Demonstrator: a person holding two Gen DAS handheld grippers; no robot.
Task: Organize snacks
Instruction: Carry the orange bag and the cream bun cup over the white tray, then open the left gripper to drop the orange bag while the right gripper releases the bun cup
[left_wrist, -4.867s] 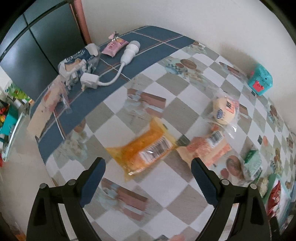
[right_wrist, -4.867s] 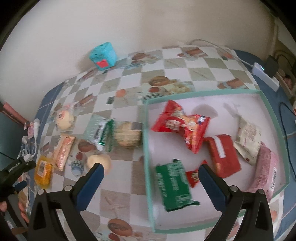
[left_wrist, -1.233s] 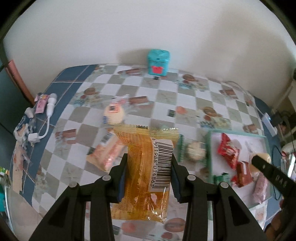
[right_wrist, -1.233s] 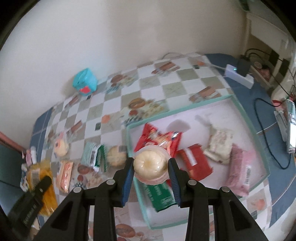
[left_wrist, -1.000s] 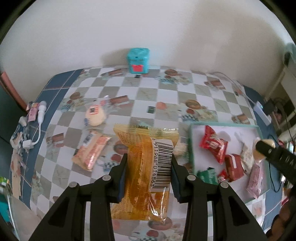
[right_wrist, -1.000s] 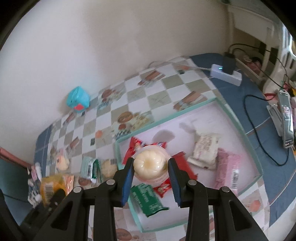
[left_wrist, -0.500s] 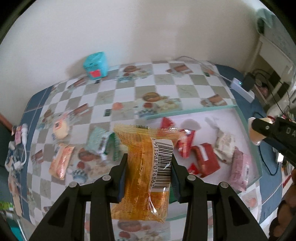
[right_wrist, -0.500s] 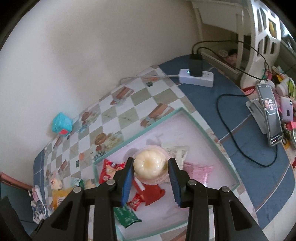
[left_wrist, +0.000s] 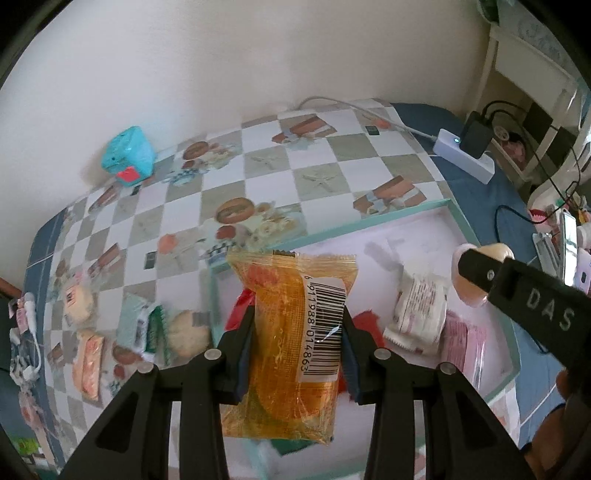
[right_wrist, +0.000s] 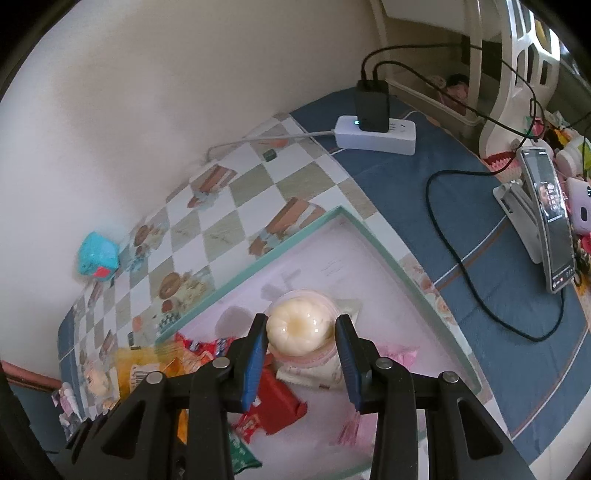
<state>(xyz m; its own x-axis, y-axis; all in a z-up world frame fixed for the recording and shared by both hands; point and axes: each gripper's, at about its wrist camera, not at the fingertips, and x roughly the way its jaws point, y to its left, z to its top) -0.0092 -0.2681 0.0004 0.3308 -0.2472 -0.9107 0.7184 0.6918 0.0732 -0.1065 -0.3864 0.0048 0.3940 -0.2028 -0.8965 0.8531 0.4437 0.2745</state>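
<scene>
The far half of the tray (right_wrist: 280, 251) lies bare and open to approach from above, while its near half is crowded with a white packet (left_wrist: 419, 310), pink packet (left_wrist: 461, 343) and red packets (right_wrist: 277, 402).

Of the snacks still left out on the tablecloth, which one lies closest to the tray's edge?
The round pale cookie pack: it lies right against the tray rim's left side. The green-and-white pack, orange pack and round bun lie farther left.

One tray (left_wrist: 376, 220); two held snacks; one power strip (right_wrist: 376, 135); one phone (right_wrist: 554, 221).
</scene>
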